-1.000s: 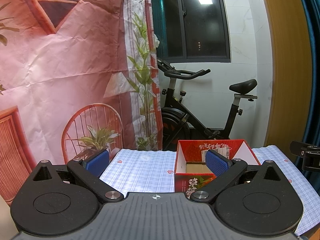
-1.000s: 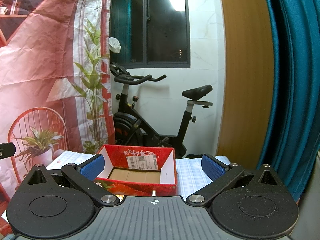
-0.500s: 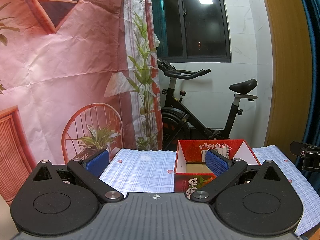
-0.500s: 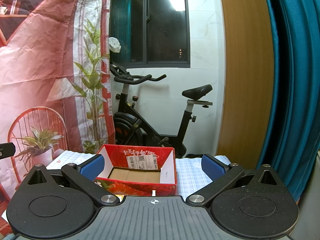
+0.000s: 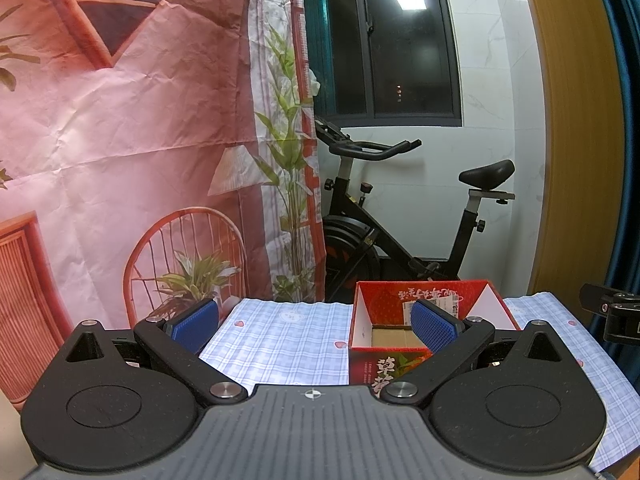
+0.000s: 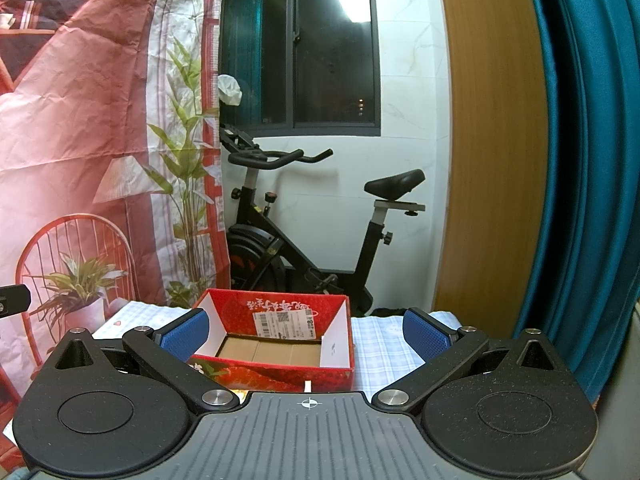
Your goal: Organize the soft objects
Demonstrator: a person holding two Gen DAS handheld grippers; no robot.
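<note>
Red box point(image 6: 276, 344) on the checked cloth point(image 5: 280, 340) just beyond both grippers' wide-spread, empty fingers point(image 6: 186, 334).

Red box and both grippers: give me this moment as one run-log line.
left gripper: open, holding nothing | right gripper: open, holding nothing | red box: open-topped, no soft object visible inside, on checked cloth | soft objects: none in view

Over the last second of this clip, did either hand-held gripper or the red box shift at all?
Nothing visibly changed. The left hand-held gripper and the right hand-held gripper are both open and empty as before, held at the same height in front of the red box, which sits open on the checked cloth with no soft items visible inside it.
</note>
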